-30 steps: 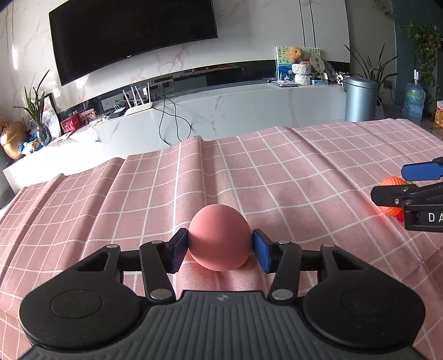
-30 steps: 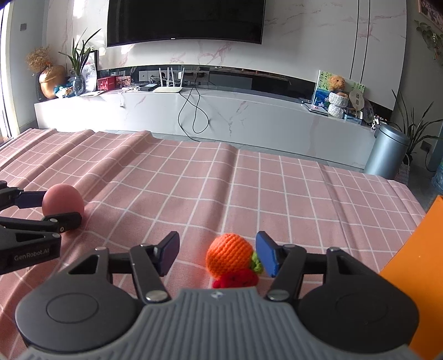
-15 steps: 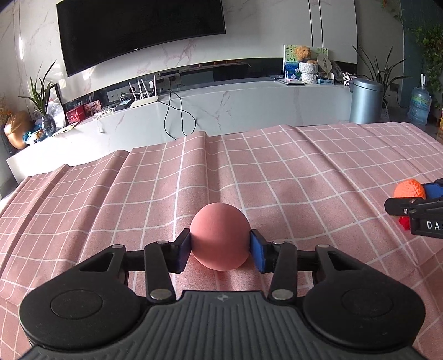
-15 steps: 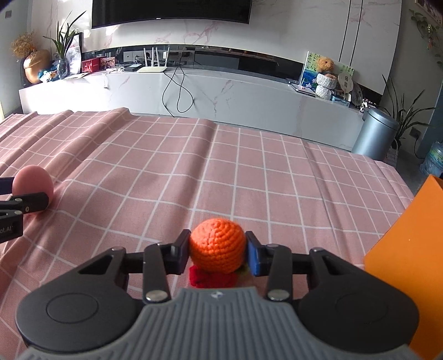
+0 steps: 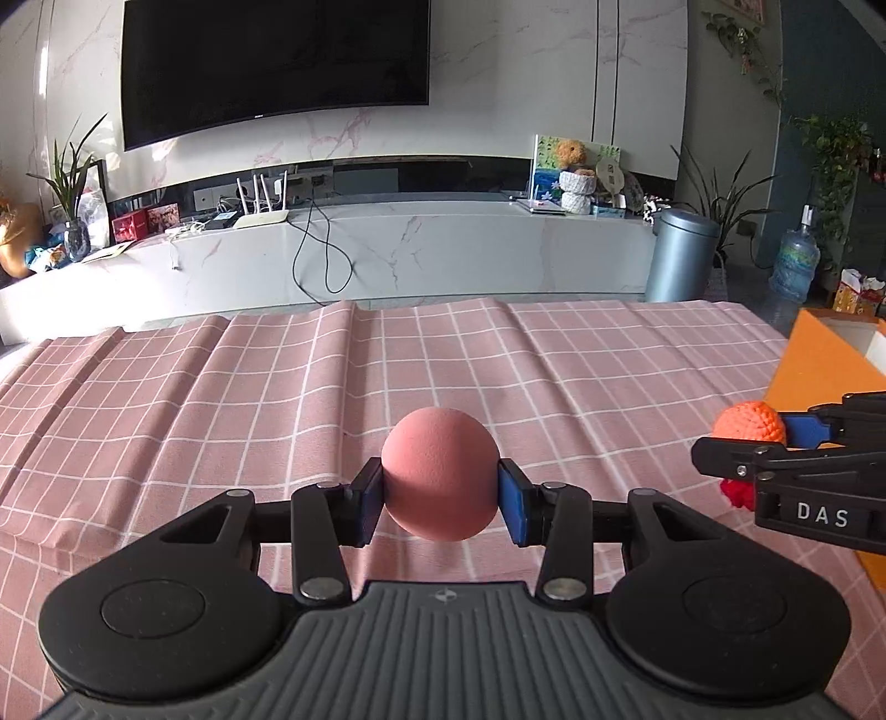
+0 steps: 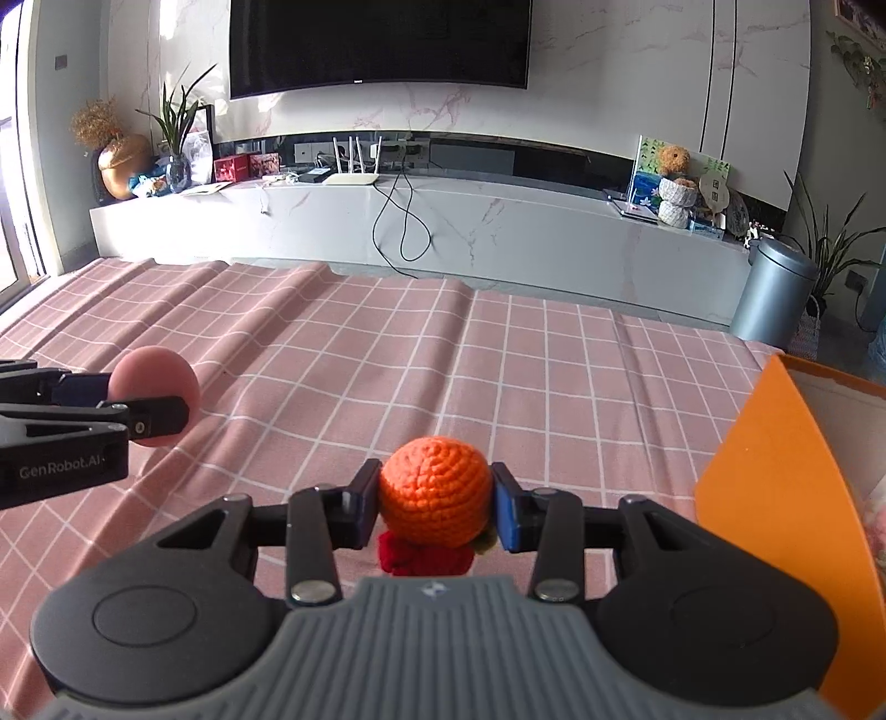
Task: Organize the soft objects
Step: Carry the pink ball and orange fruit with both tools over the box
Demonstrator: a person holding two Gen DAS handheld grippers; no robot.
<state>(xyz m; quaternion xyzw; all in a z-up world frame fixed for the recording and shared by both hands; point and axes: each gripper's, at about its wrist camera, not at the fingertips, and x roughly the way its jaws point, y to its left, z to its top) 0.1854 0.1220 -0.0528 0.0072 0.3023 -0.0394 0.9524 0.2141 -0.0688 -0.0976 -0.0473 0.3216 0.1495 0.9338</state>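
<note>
We hold two grippers over a table under a pink checked cloth (image 5: 498,354) that lies in long ridges and folds running away from us. Our left gripper (image 5: 440,501) is clamped on a pink ball (image 5: 440,473), both blue pads pressed to its sides, the ball clear of the cloth. Our right gripper (image 6: 434,512) is clamped the same way on an orange crochet ball (image 6: 434,490) with a red knitted part hanging below it. At the cloth's right edge stands an orange box (image 6: 775,476), open at the top, near the right gripper.

Beyond the table runs a long white marble console (image 6: 498,232) against a marble wall, with a dark curved TV (image 6: 382,44) above it. On the console we see a white router (image 6: 351,177), trailing black cables, red boxes, a gold vase and a small plush toy. A grey bin (image 6: 775,299) and potted plants stand to the right; a water jug (image 5: 794,266) shows in the left view.
</note>
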